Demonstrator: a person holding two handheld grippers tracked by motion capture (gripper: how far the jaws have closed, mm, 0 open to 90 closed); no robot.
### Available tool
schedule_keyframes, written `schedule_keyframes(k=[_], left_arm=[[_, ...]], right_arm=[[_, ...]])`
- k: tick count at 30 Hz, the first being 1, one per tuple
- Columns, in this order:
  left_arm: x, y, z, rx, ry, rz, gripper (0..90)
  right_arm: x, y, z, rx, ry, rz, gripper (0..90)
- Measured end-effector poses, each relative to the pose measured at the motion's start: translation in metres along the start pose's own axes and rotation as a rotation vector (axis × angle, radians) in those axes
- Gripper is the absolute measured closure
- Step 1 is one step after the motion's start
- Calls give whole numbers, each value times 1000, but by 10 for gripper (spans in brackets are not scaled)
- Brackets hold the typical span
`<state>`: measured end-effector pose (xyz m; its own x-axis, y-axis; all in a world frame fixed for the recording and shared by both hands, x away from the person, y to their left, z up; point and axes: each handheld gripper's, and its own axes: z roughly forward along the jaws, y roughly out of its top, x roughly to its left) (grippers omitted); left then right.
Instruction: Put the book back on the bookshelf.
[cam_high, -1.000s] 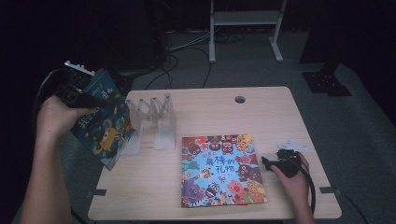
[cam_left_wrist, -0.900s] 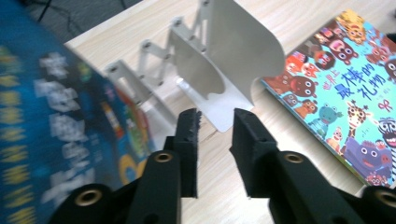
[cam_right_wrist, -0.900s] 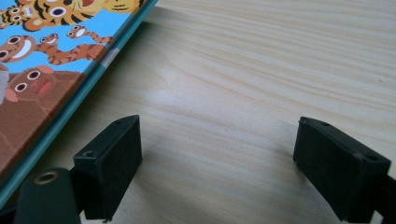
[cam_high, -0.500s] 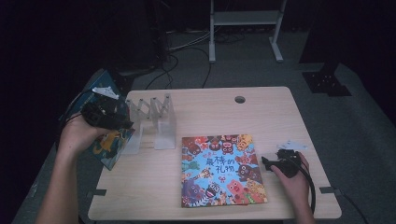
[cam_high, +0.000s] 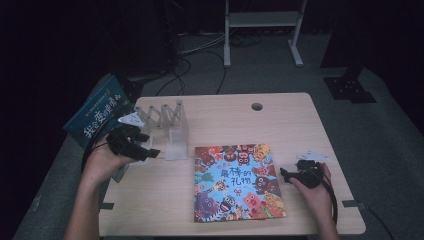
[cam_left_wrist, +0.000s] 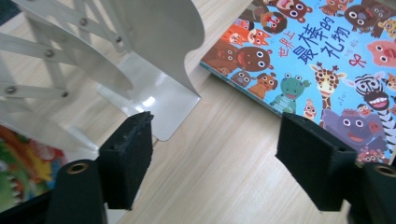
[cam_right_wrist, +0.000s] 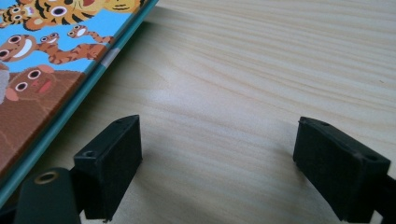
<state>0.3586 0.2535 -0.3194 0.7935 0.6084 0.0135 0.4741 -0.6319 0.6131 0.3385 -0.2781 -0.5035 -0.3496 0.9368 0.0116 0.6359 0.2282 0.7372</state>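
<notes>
Now the left gripper (cam_high: 150, 151) hangs low beside the metal book rack (cam_high: 167, 125), jaws just opened wide, nothing between them. Blue book (cam_high: 97, 112) leans in the rack's far-left slot, behind that hand. Right gripper (cam_high: 286, 174) rests with jaws apart, empty, just off the picture book (cam_high: 235, 182) lying flat on the wooden table (cam_high: 280, 120). Dark room, cables on floor.

Left gripper (cam_high: 150, 150) out ahead of the left hand (cam_high: 107, 160), forearm in from the bottom edge; jaws have just been opening, now wide apart with nothing between the pads (cam_left_wrist: 128, 161). Right gripper (cam_high: 287, 175) low, ahead of the right hand (cam_high: 312, 182) (wrist bent inward), jaws apart, nothing gripped.
</notes>
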Motion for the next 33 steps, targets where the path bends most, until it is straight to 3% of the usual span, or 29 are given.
schedule_keyframes(k=[2, 4, 14, 21, 23, 28, 33], left_arm=[[-2, -6, 8, -14, 17, -23, 201], [-5, -13, 15, -16, 9, -22, 191], [-22, -33, 50, 20, -22, 42, 176], [-34, -42, 72, 16, -59, 42, 176], [-37, -41, 76, 37, -60, 59, 176], [-41, -43, 81, 40, -67, 71, 176], [-40, -47, 90, 49, -78, 49, 170]], right_arm=[[0, 0, 0, 0, 0, 0, 145], [0, 0, 0, 1, -1, 2, 137], [0, 0, 0, 4, -8, 8, 135], [0, 2, -8, 6, -13, 11, 278], [1, 4, -15, -22, 9, 24, 295], [14, 16, -25, -63, 82, 1, 297], [30, 27, -23, -77, 139, -13, 289]])
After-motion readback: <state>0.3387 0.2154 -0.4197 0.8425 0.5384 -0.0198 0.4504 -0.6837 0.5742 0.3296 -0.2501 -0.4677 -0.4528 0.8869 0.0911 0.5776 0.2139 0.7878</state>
